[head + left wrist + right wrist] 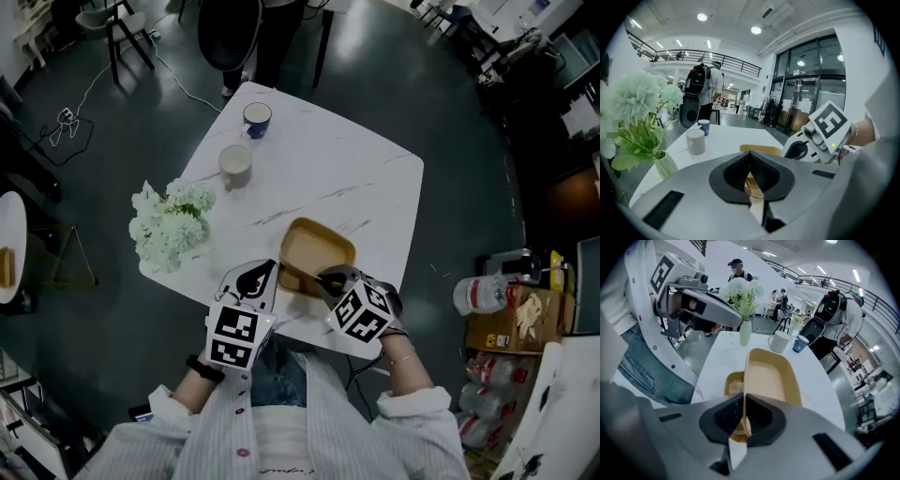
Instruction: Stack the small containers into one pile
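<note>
A person's right gripper [744, 401] pinches the near rim of a large, tan, rectangular plastic container [771, 376]. The container partly overlaps a smaller tan container [731, 383] near the front edge of a white marble table [356, 178]. The left gripper [750, 157], jaws pressed together on nothing, hovers just beside them.
</note>
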{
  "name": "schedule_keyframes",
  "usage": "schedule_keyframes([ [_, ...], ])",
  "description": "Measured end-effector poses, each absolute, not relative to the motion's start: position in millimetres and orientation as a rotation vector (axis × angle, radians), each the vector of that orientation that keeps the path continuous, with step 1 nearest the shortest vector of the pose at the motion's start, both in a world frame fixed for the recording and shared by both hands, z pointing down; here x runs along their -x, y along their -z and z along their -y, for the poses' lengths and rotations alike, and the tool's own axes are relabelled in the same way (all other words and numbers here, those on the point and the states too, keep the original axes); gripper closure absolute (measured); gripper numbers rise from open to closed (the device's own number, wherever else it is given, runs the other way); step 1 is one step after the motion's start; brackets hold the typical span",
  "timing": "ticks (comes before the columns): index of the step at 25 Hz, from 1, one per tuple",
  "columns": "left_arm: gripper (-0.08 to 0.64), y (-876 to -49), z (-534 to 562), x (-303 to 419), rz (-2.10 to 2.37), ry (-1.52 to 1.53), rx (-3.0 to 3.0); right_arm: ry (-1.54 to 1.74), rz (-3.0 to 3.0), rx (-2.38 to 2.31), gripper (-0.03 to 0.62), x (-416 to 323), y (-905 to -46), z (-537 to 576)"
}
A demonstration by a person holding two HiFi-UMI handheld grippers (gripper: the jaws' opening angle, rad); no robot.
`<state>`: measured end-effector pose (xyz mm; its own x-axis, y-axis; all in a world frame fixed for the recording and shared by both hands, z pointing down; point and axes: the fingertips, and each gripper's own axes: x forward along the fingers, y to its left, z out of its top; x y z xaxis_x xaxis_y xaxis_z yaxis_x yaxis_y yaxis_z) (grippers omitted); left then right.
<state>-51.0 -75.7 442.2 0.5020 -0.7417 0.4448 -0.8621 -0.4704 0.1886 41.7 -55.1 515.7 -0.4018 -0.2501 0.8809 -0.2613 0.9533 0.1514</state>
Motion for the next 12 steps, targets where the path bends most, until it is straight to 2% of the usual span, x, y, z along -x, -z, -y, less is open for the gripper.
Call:
schedule_keyframes([
  [12,0.543,-443,71,58,1.335,-0.422,-2.374,0.02,1.993,-0.294,0.572,-47,-529,21],
])
